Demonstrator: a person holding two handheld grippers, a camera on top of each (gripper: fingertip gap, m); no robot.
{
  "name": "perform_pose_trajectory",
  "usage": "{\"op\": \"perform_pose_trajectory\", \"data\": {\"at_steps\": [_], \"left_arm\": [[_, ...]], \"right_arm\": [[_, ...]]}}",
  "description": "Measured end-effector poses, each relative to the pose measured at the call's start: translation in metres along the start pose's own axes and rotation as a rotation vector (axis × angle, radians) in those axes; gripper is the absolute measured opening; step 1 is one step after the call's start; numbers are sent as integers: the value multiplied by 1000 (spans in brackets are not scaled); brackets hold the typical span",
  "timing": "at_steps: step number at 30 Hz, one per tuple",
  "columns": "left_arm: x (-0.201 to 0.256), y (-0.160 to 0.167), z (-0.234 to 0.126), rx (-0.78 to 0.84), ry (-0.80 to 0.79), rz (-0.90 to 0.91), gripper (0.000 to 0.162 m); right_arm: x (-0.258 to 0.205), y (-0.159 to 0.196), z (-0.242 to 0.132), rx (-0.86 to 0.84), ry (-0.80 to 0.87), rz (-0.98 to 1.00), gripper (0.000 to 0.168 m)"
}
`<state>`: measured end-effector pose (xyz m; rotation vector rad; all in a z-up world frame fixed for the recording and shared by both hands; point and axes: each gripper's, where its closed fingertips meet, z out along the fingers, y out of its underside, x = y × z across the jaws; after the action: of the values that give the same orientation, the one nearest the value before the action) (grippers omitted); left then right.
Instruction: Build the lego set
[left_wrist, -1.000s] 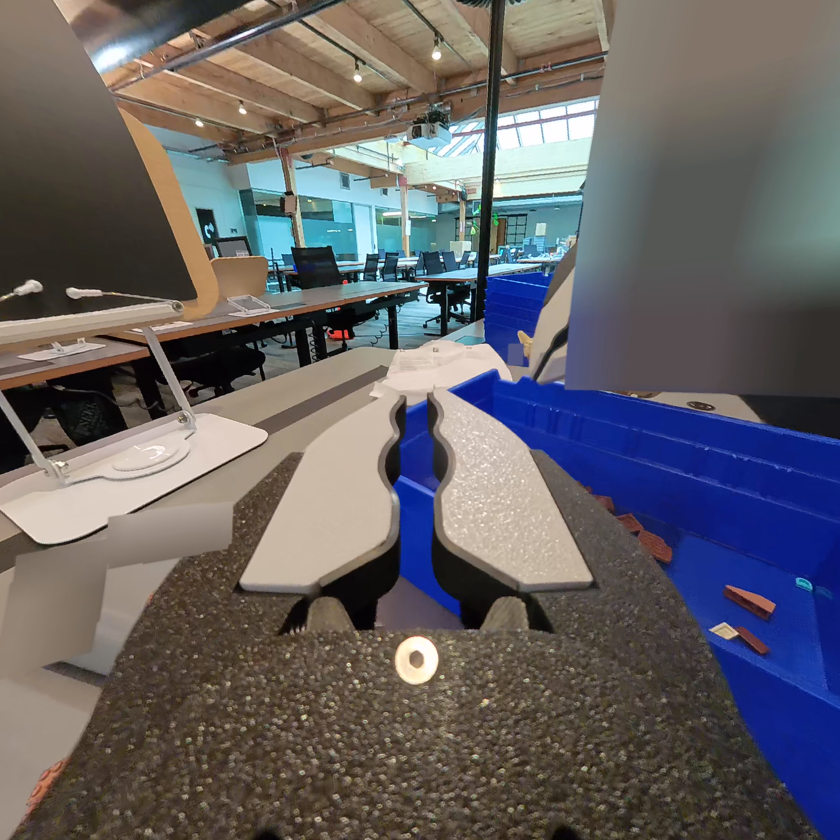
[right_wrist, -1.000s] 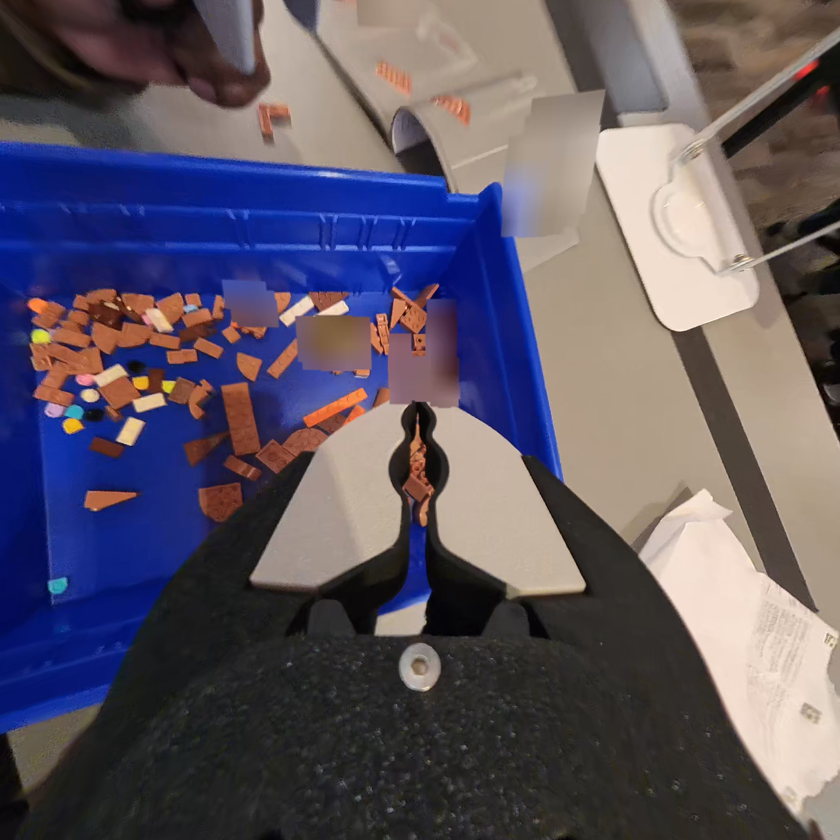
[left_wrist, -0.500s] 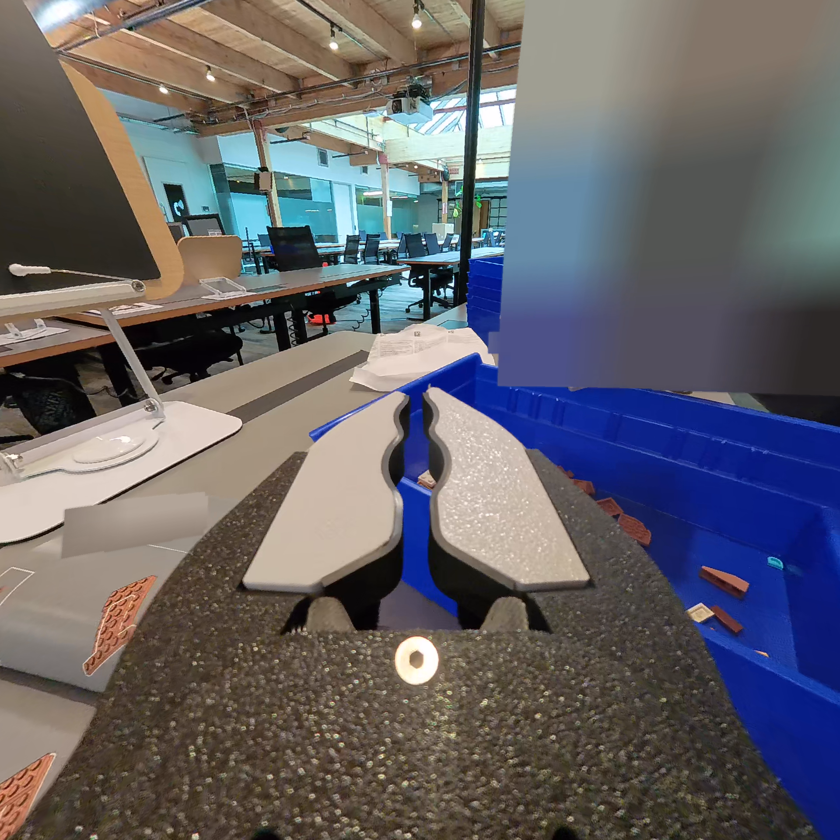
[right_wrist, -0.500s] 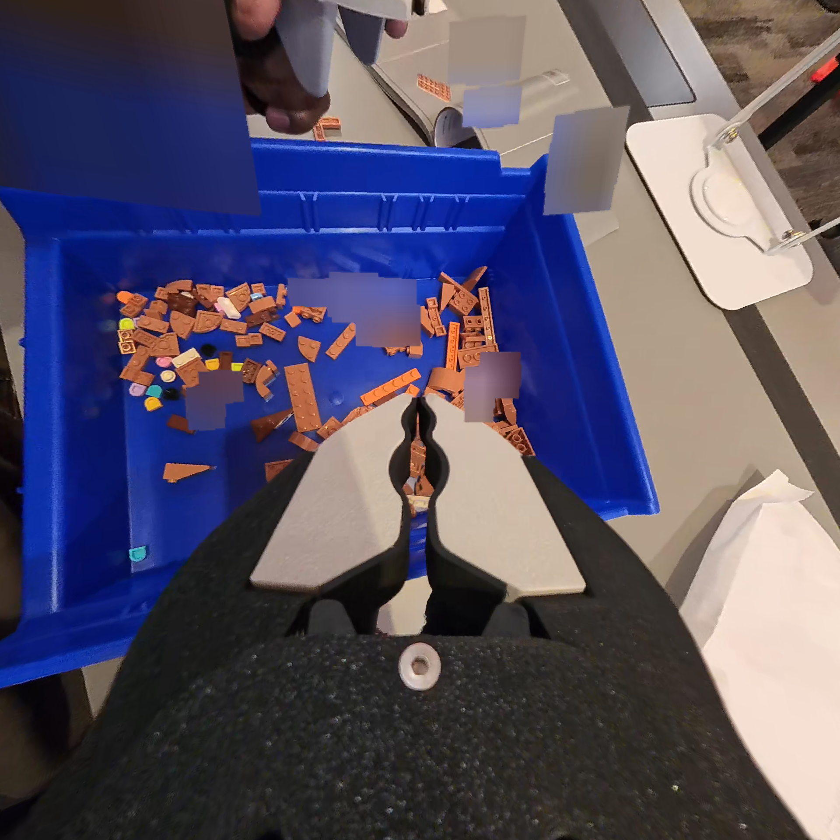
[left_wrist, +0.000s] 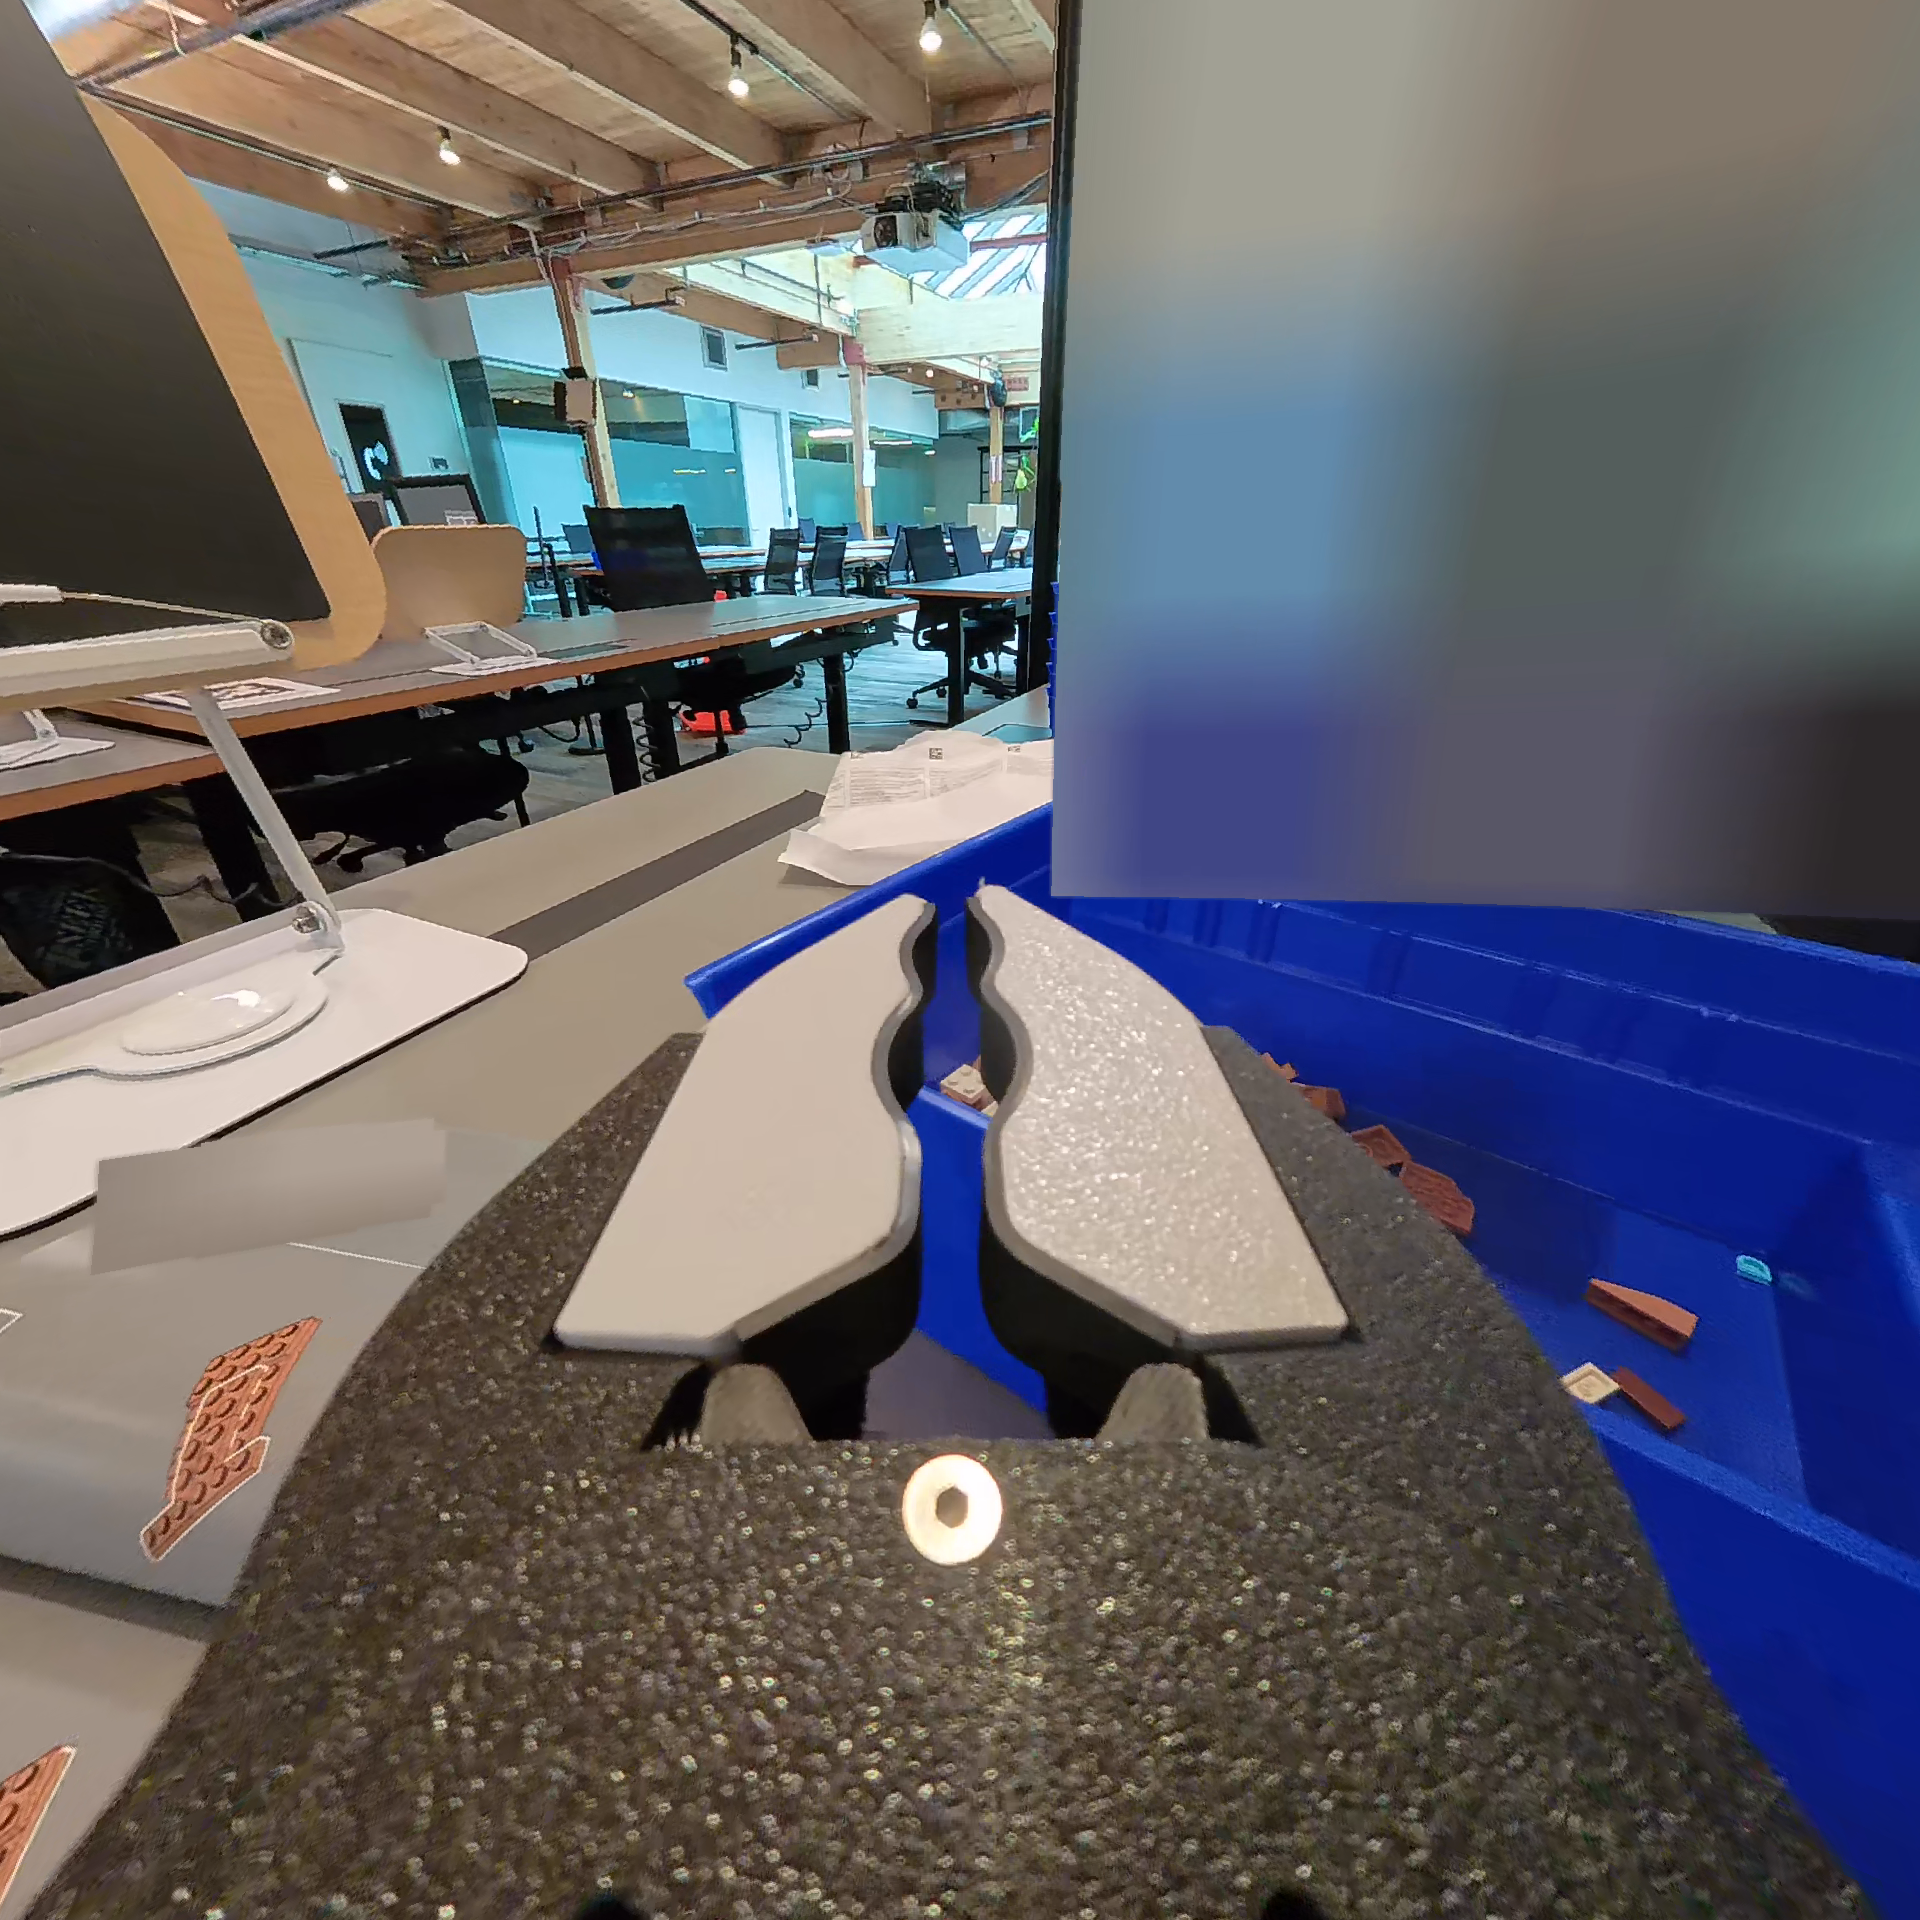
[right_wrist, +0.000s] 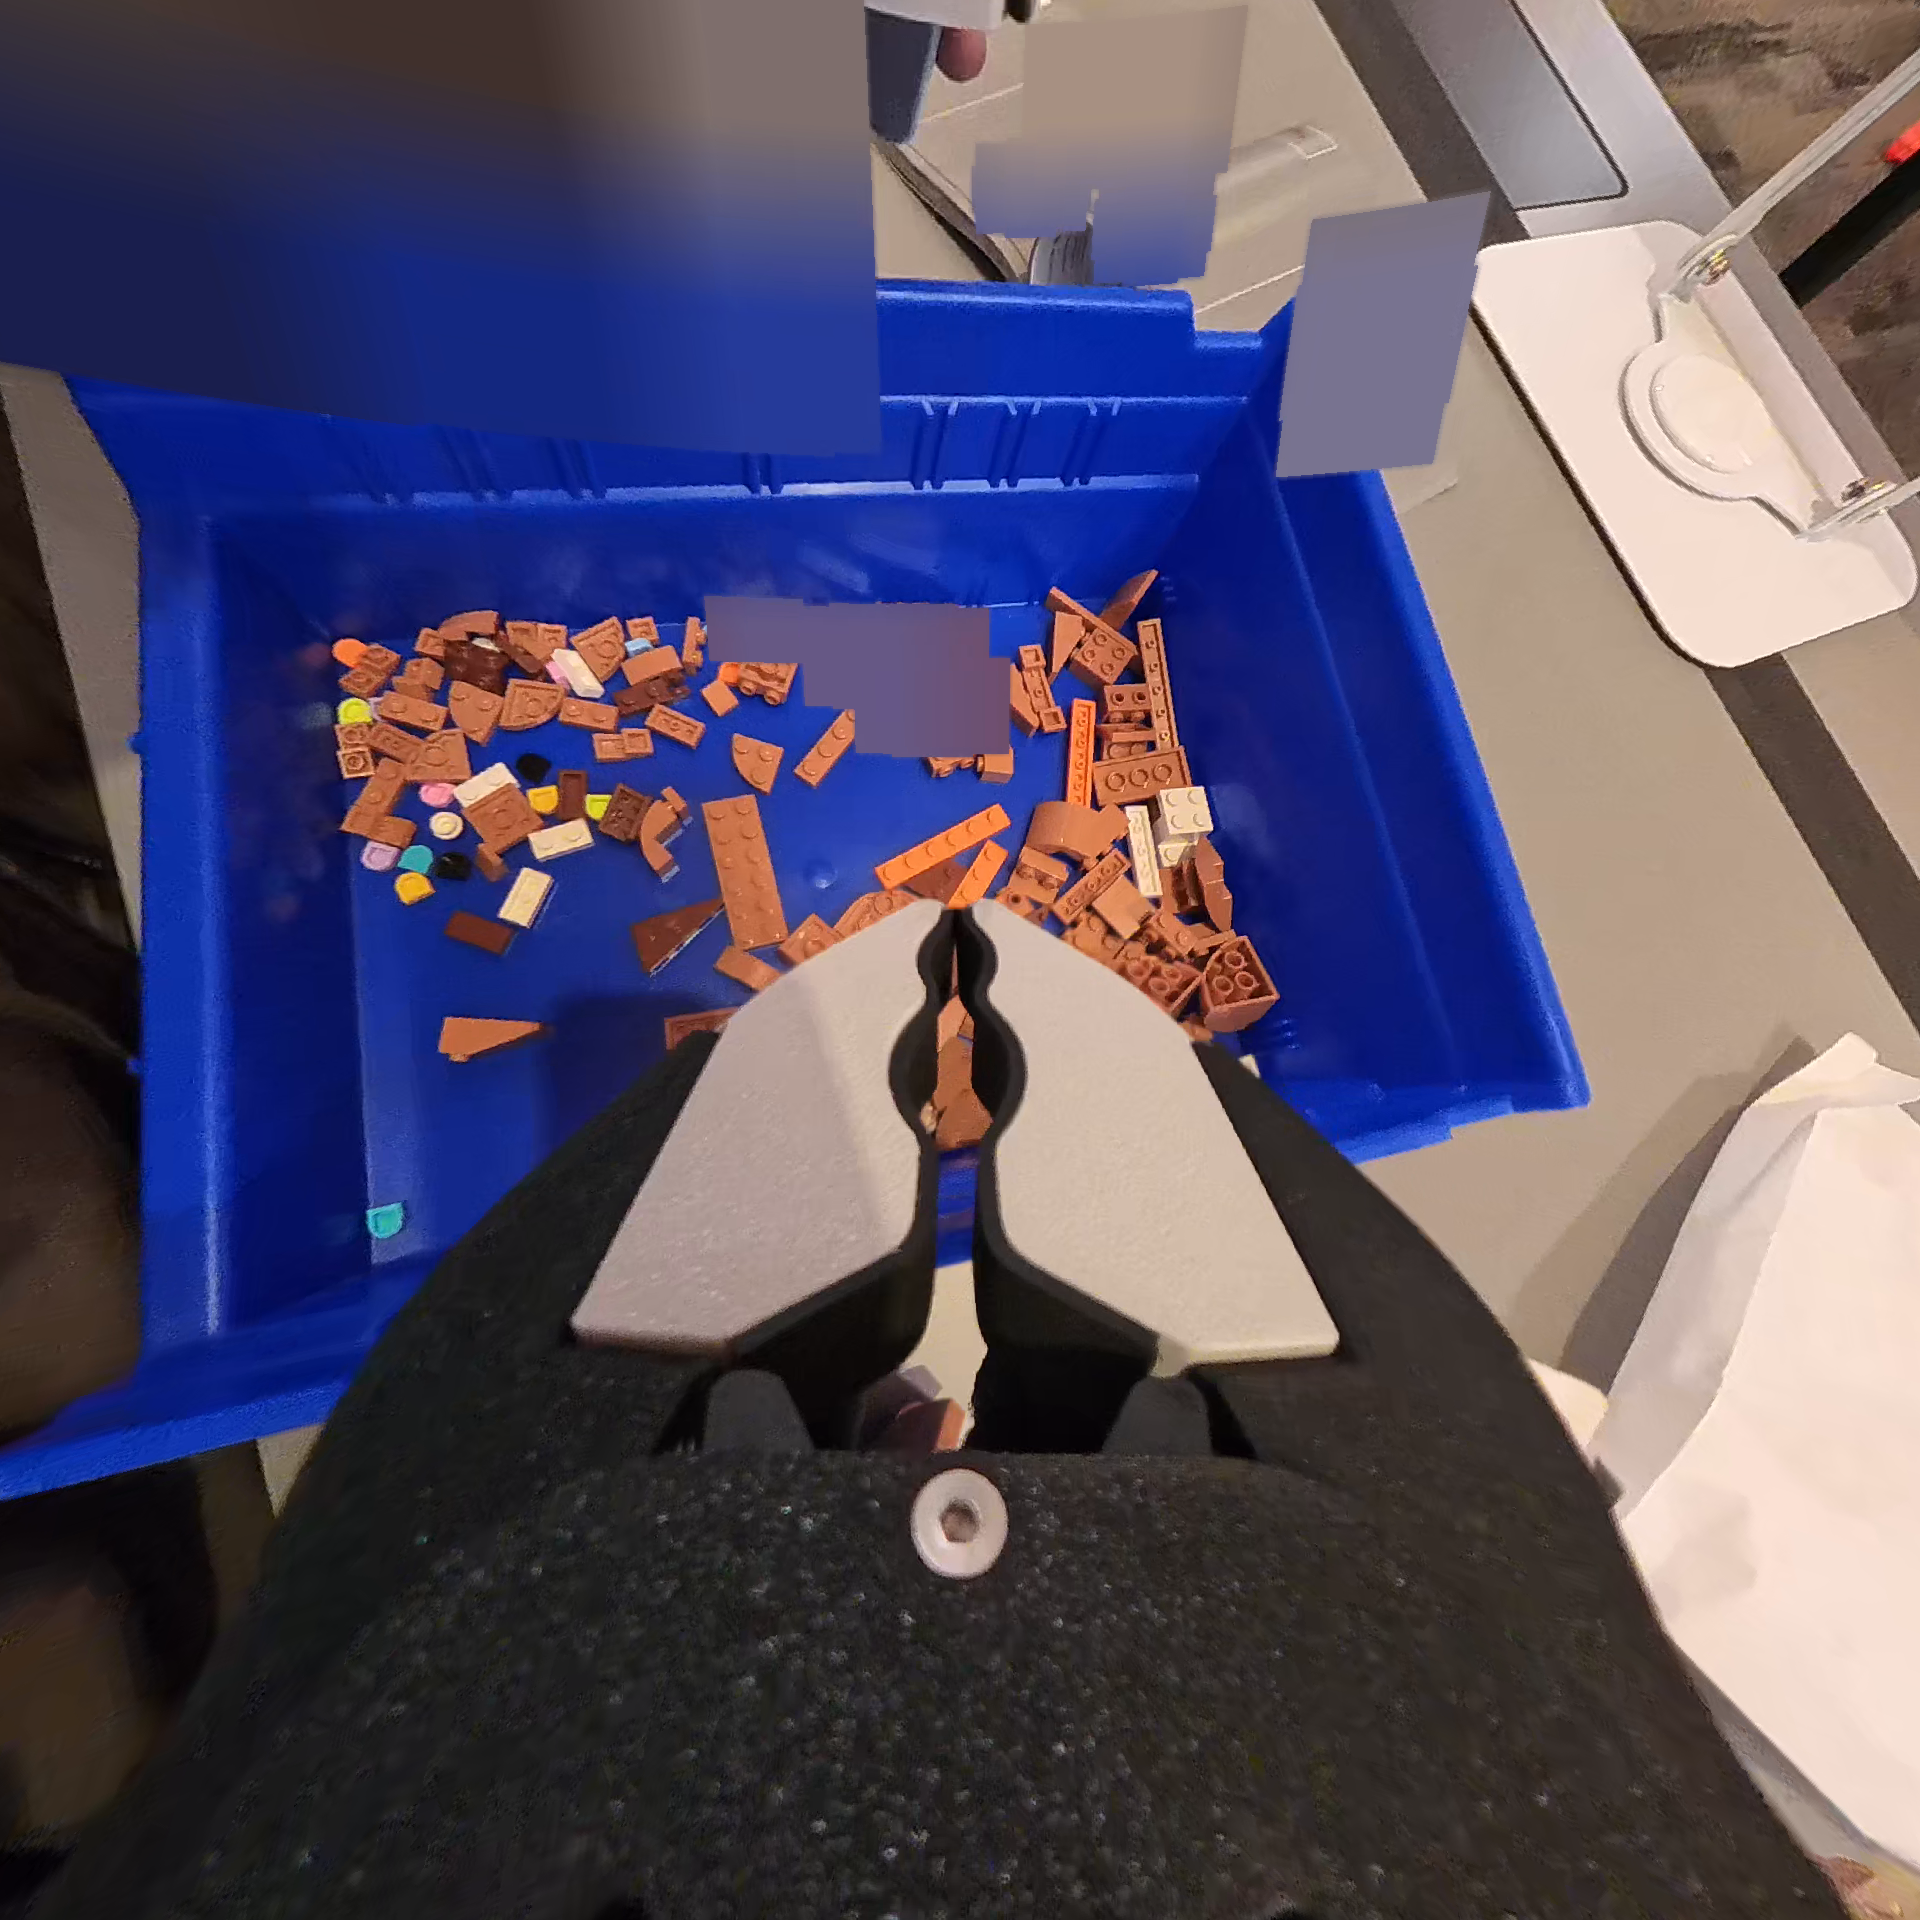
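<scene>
Open-plan office around me, rows of long wooden desks (left_wrist: 665, 644), black swivel chairs (left_wrist: 644, 556), exposed timber ceiling beams (left_wrist: 623, 125), glass-walled rooms (left_wrist: 623, 457) behind

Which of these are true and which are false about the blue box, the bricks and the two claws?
1. The bricks lie inside a blue bin. True.
2. Most bricks are green. False: most are brown or orange.
3. The right claw is above the bin, tips nearly together. True.
4. The left claw holds a brick. False: nothing is between its fingers.
5. White paper lies outside the bin. True.
</scene>
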<state>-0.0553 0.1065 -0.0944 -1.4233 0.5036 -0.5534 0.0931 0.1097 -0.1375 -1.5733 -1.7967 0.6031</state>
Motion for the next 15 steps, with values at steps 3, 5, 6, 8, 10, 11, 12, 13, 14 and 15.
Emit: {"op": "perform_pose_trajectory", "data": {"at_steps": [3, 5, 6, 8, 10, 11, 12, 13, 14, 15], "left_arm": [[2, 0, 1, -2, 5, 19, 5], [2, 2, 1, -6, 6, 20, 5], [2, 2, 1, -5, 7, 16, 5], [2, 2, 1, -4, 9, 11, 5], [3, 1, 1, -2, 11, 14, 5], [4, 0, 1, 0, 14, 15, 5], [4, 0, 1, 3, 17, 16, 5], [5, -1, 1, 7, 21, 17, 5], [6, -2, 1, 10, 24, 19, 5], [6, -2, 1, 12, 26, 19, 5]], "right_arm": [[-3, 3, -6, 20, 7, 19, 0], [-6, 4, -11, 34, 17, 20, 0], [-7, 3, -14, 45, 21, 16, 0], [-8, 0, -19, 66, 33, 10, 0], [-10, -2, -22, 86, 33, 14, 0], [-11, -3, -22, 97, 29, 18, 0], [-11, -4, -22, 109, 26, 20, 0], [-12, -5, -22, 119, 26, 22, 0], [-13, -6, -21, 129, 23, 25, 0], [-15, -7, -21, 139, 17, 29, 0]]}}
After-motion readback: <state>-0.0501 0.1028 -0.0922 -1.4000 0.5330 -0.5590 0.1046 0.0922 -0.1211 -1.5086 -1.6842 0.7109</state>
